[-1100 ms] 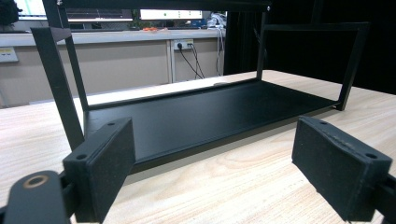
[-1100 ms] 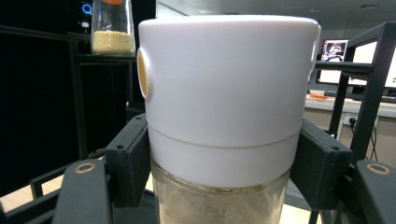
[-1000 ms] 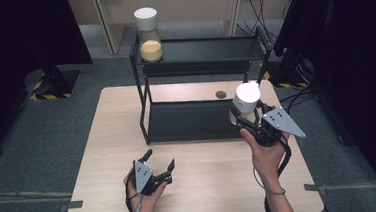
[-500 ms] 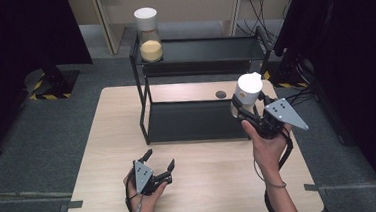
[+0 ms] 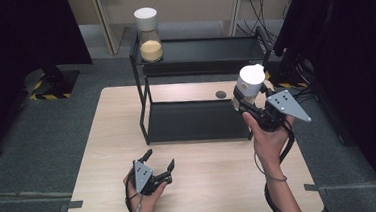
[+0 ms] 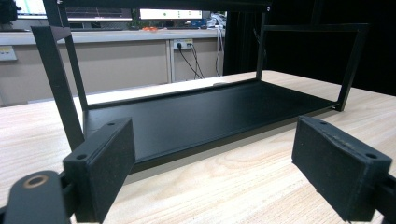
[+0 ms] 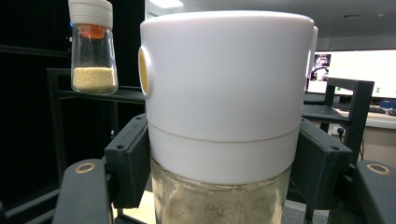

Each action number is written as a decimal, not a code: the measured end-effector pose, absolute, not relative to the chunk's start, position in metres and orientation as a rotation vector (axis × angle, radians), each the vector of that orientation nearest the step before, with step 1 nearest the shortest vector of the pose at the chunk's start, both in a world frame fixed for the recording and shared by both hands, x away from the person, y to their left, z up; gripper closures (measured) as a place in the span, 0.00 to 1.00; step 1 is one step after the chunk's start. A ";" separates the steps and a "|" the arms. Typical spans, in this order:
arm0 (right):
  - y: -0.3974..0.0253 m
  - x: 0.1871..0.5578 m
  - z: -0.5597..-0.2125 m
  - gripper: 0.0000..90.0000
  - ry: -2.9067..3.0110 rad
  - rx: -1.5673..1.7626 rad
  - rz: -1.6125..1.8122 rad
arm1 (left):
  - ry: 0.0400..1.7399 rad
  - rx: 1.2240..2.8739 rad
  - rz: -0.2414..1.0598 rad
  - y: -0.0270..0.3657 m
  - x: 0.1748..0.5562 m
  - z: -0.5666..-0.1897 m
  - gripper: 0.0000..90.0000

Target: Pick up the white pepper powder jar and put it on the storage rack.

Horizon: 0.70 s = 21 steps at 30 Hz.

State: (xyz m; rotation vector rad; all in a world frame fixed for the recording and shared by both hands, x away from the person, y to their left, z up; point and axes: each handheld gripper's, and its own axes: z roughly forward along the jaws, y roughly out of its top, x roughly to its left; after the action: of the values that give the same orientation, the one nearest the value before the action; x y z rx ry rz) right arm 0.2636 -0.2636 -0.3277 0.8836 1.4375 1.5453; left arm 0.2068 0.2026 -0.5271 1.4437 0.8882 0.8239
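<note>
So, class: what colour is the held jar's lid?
White: the lid shows best in the right gripper view.

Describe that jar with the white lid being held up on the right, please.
The jar is clear glass with a tall white cap that has a round yellowish spot on its side. Pale powder fills the glass part that shows. It stands upright in the air, by the black shelf rack's right end, clamped by the right claw just under the cap.

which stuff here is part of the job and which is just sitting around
In use:
right gripper, shut on the white-capped jar
black shelf rack
jar of yellow grains on its top shelf

Lying about:
left gripper, open, idle
small dark disc on table
</note>
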 end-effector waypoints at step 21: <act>-0.262 0.277 -0.307 0.34 1.413 0.897 1.547 | 0.888 1.447 0.822 0.203 0.207 -0.527 0.14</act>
State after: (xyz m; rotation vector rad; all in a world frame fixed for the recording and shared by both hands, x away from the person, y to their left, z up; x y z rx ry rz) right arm 0.2770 -0.2622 -0.3073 0.8966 1.4130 1.5473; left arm 0.2072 0.2028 -0.5266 1.4468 0.8877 0.8216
